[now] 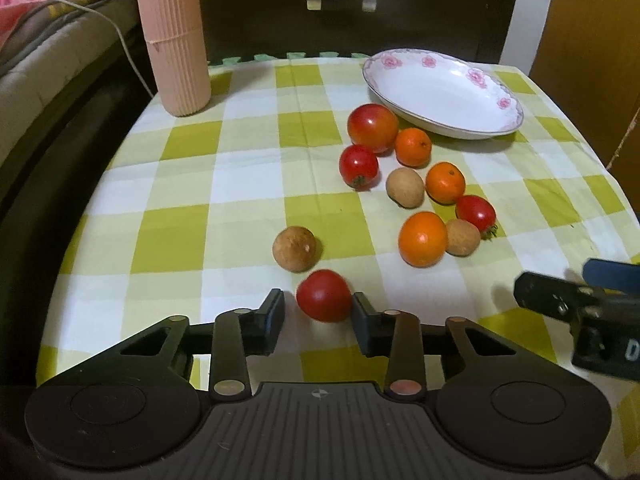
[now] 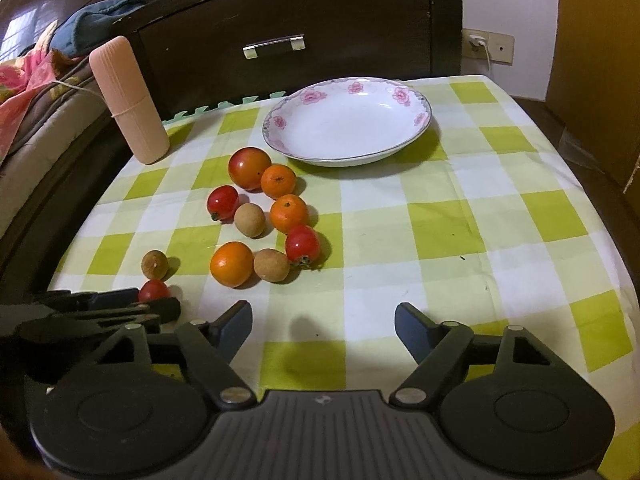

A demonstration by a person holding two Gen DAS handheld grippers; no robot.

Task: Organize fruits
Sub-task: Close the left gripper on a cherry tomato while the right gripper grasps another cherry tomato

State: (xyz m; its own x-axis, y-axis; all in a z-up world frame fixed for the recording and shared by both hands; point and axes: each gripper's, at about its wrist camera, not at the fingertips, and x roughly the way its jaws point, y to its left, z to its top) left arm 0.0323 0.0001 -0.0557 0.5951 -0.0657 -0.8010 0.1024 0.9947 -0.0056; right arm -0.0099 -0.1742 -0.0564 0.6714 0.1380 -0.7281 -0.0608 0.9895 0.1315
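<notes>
Checked tablecloth (image 1: pixel 248 152) fills the view ahead of both grippers. Flowered plate (image 2: pixel 416 120) sits far ahead of your right gripper (image 2: pixel 323 322), bare, so sorting looks barely begun. Pink ribbed container (image 1: pixel 172 40) stands far ahead-left of your left gripper (image 1: pixel 318 312).

Main fruit cluster, led by the large red fruit (image 1: pixel 372 128), lies ahead-right of the left gripper, just short of the plate.

Brown fruit (image 1: pixel 294 249): just ahead of the left fingers, apart from the cluster.

Small red tomato (image 1: pixel 325 295): between the left fingers, right pad touching, left pad with a gap. Not yet gripped.

Right gripper spread wide, holding nothing.

Next, likely: close squarely, gently; it may roll.
</notes>
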